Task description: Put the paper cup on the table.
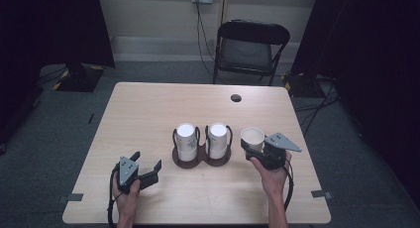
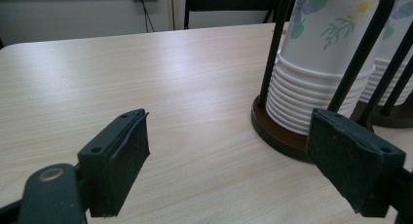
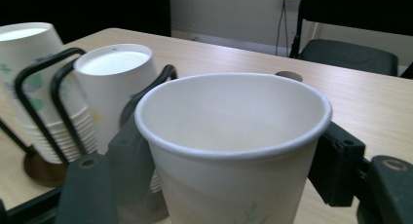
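Got the paper cup (image 1: pixel 252 137) pinched upright in my right gripper (image 1: pixel 253 147), near the table's (image 1: pixel 148 109) right edge, holder (image 1: pixel 201 157) just left.

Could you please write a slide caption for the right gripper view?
Right claw grips an upright paper cup beside two racked cup stacks.

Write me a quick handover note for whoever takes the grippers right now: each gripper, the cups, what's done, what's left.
Right gripper: shut on one upright paper cup, mouth up, right of the holder.
Left gripper: open, holding nothing, low over the table left of the holder.
Two cup stacks sit upside down in the holder.
Done: one cup is out of the holder.
Left: probably set it down on the table.
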The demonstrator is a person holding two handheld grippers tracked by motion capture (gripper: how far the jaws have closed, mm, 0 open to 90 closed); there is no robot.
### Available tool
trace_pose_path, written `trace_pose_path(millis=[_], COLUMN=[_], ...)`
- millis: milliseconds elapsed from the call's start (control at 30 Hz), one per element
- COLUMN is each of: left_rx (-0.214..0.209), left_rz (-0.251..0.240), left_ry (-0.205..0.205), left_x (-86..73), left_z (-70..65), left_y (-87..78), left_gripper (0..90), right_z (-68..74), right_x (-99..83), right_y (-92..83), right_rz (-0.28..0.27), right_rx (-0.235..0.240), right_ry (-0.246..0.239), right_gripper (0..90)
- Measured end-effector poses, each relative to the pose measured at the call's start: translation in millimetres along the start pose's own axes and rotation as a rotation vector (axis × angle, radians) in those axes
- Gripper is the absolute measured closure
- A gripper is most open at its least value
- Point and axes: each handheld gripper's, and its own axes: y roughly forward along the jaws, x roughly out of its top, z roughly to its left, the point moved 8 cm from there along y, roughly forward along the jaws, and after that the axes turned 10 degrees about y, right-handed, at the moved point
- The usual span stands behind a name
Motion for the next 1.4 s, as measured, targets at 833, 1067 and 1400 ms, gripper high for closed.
trace_pose_path(millis=[833, 1067, 1400], left_rx=[0.009, 0.017, 0.016], left_rz=[-0.025, -0.024, -0.025], left_ry=[0.007, 0.006, 0.007], left_x=[1.0, 0.9, 1.0], left_z=[-0.4, 0.0, -0.2], left_y=[-2.6, -2.5, -2.7], left_gripper=[16.3, 16.4, 17.1], right_z=[-47.0, -64.1, -71.0], right_x=[24.3, 9.8, -10.4], right_y=[50.1, 72.7, 88.2], right_rz=[0.03, 0.066, 0.087], right_rx=[-0.094, -0.096, -0.101], right_ry=[0.036, 0.071, 0.119], right_gripper=[29.0, 27.9, 27.3])
